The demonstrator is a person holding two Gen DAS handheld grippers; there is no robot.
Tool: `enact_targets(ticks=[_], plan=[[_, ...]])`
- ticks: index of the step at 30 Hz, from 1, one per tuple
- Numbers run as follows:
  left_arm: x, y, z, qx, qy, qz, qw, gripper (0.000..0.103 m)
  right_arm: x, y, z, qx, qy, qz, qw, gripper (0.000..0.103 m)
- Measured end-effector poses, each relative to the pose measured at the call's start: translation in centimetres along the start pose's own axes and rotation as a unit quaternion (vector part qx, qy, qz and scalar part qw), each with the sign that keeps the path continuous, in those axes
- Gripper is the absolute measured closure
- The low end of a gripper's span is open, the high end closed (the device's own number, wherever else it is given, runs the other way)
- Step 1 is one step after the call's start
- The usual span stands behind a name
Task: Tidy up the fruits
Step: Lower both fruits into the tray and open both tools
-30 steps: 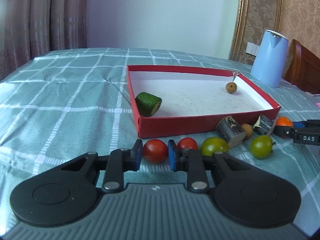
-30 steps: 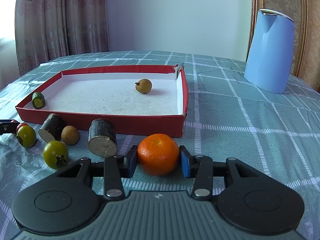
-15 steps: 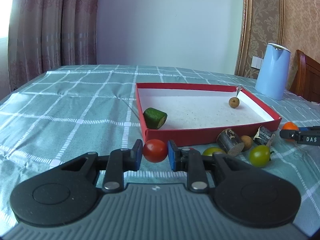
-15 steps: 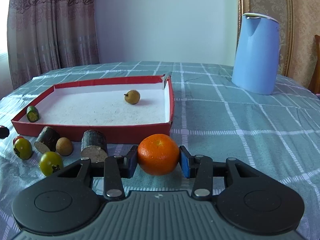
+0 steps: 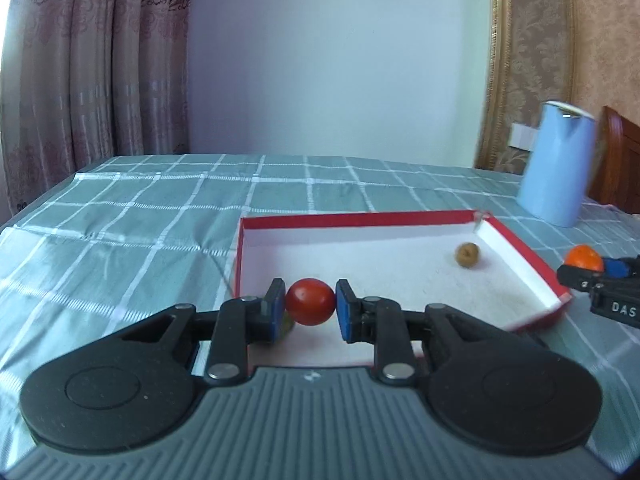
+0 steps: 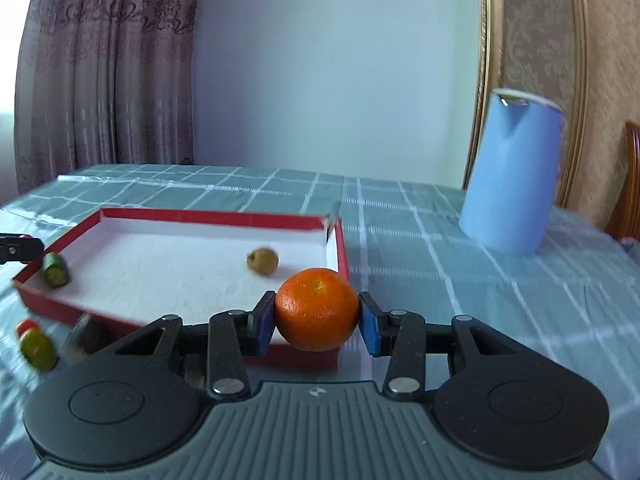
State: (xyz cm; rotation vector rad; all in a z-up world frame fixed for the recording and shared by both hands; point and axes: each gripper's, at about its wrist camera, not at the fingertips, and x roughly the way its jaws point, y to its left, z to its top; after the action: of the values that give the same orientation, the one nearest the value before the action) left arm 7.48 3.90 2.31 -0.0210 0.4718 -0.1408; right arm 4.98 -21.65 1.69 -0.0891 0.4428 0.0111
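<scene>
My left gripper (image 5: 310, 305) is shut on a red cherry tomato (image 5: 310, 301) and holds it above the near left part of the red box (image 5: 360, 218). My right gripper (image 6: 317, 318) is shut on an orange tangerine (image 6: 317, 314) and holds it over the box's near right corner (image 6: 338, 236). It also shows in the left wrist view (image 5: 600, 280) with the tangerine (image 5: 583, 258). Inside the box lie a small brown fruit (image 5: 467, 255), seen also in the right wrist view (image 6: 263, 260), and a green cucumber piece (image 6: 56, 275).
A blue kettle (image 6: 512, 172) stands on the checked tablecloth right of the box. A green tomato (image 6: 38, 347) and a red one (image 6: 27, 324) lie on the cloth before the box's front wall. A wooden chair (image 5: 620, 164) is at the far right.
Both grippers have risen and moved forward over the box, carrying the cherry tomato and the tangerine. The loose fruits on the cloth have dropped out of the left wrist view.
</scene>
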Motion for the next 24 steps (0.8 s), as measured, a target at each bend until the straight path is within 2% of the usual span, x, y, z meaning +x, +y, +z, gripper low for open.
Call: enact_targets(ticks=[8,13,18,21,22,23,24], plan=[[6.7,-0.9,2.0,0.002,0.044,0.035,0.9984,0.079,6.8,0.4,1.8,0.002,0.066,-0.003,0.998,0.061],[9.6,-1.3,2.1,0.005,0.07,0.059,0.9958,0.079,9.0,1.3,2.0,-0.007,0.087,-0.005,0.996,0.061],[10.7,-1.0,2.1,-0.002,0.085,0.067,0.9941,0.078,10.4,1.7,1.9,-0.006,0.108,0.0,0.994,0.061],[10.6,-0.9,2.1,-0.005,0.081,0.076,0.9939,0.072,10.5,1.7,2.0,-0.005,0.109,-0.001,0.994,0.061],[10.5,-1.0,2.1,-0.003,0.078,0.079,0.9938,0.067,10.5,1.8,2.0,-0.007,0.108,-0.002,0.994,0.061],[10.4,-1.0,2.1,-0.004,0.076,0.082,0.9937,0.054,10.5,1.8,2.0,-0.01,0.108,-0.003,0.994,0.061],[10.3,-0.9,2.1,-0.007,0.071,0.084,0.9939,0.05,10.5,1.9,2.0,-0.011,0.108,-0.005,0.994,0.061]])
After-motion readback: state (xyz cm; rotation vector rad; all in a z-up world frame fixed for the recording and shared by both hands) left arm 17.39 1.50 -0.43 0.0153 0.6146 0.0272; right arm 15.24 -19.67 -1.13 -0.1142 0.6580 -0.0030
